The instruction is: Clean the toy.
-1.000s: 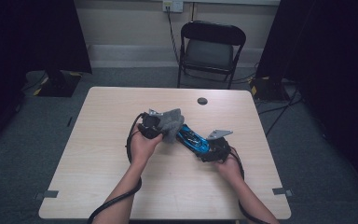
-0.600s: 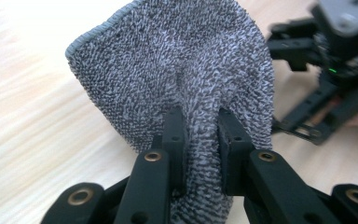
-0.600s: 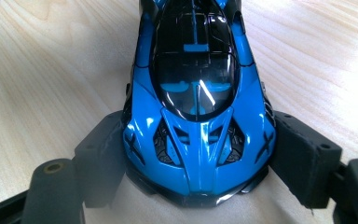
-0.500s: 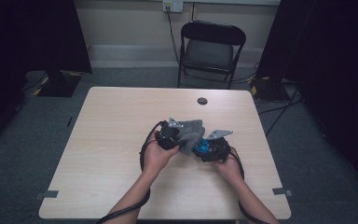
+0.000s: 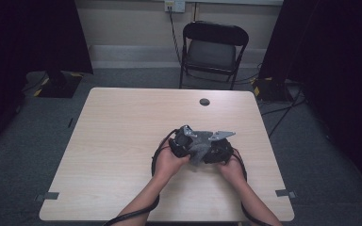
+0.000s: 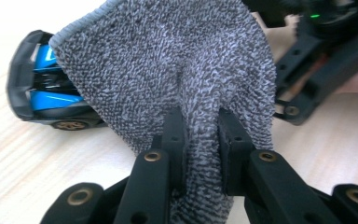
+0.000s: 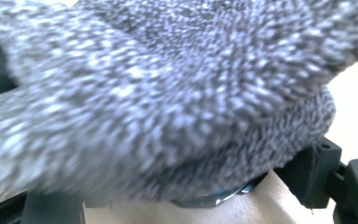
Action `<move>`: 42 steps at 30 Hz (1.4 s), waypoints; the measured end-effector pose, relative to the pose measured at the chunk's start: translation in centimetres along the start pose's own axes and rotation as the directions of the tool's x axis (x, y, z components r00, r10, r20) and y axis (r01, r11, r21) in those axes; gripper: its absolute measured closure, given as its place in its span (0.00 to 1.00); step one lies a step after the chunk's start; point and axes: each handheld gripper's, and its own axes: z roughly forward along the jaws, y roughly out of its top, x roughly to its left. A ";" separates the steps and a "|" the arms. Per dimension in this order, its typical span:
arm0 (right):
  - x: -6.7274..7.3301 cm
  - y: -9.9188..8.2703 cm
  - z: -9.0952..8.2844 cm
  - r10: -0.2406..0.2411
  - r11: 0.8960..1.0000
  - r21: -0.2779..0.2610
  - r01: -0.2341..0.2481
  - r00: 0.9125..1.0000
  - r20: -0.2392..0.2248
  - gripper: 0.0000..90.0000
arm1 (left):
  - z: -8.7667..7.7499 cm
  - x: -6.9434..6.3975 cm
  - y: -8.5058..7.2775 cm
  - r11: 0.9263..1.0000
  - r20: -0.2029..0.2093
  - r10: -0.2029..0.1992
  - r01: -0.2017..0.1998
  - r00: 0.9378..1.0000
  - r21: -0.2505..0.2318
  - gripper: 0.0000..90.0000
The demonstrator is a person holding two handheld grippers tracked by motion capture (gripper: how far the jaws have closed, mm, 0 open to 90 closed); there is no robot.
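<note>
A blue and black toy car point(image 6: 42, 88) lies on the wooden table point(image 5: 122, 141), its middle hidden under a grey knitted cloth point(image 6: 168, 56). My left gripper point(image 6: 200, 123) is shut on the cloth's lower part, pinching it between both pads. In the high view the left gripper point(image 5: 195, 148) presses the cloth point(image 5: 199, 153) against the right gripper point(image 5: 210, 153), and both hands sit close together. The cloth point(image 7: 144, 93) hangs blurred just in front of the right gripper's camera. Under it a dark edge of the car point(image 7: 214, 199) sits between the wide-set jaws of my right gripper point(image 7: 182, 191), which grip it.
A small black round disc point(image 5: 204, 101) is set in the table near its far edge. A black folding chair point(image 5: 214, 47) stands behind the table. Black cables trail from both grippers over the table's near edge. Dark curtains stand at both sides.
My left hand has carried the cloth to the right and slightly down, onto the car, which it now hides in the high view. The right hand has stayed put.
</note>
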 end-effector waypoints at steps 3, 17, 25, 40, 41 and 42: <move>0.0 0.0 0.0 -0.001 1.000 0.000 0.001 1.000 0.000 0.27 | 0.2 0.3 0.1 1.000 -0.003 -0.008 0.008 1.000 0.014 0.84; 0.0 0.0 0.0 -0.001 1.000 0.000 0.001 1.000 0.000 0.27 | 0.4 1.4 -0.1 0.999 -0.056 -0.014 0.016 0.998 0.042 0.84; 0.0 0.0 0.0 -0.001 1.000 0.000 0.001 1.000 0.000 0.27 | -0.1 2.7 -0.6 0.998 -0.078 -0.056 0.058 0.995 0.033 0.84; 0.0 0.0 0.0 0.000 1.000 0.000 0.000 1.000 -0.001 0.27 | -0.6 4.5 -0.9 0.992 -0.096 -0.123 0.124 0.988 0.005 0.84; 0.0 0.0 0.0 0.000 1.000 0.000 0.000 1.000 0.000 0.27 | -0.6 4.7 -0.9 0.992 -0.098 -0.124 0.125 0.987 0.006 0.84; 0.0 0.0 0.0 0.000 1.000 0.001 0.000 1.000 0.000 0.27 | -0.6 4.8 -0.9 0.991 -0.099 -0.132 0.133 0.986 0.002 0.84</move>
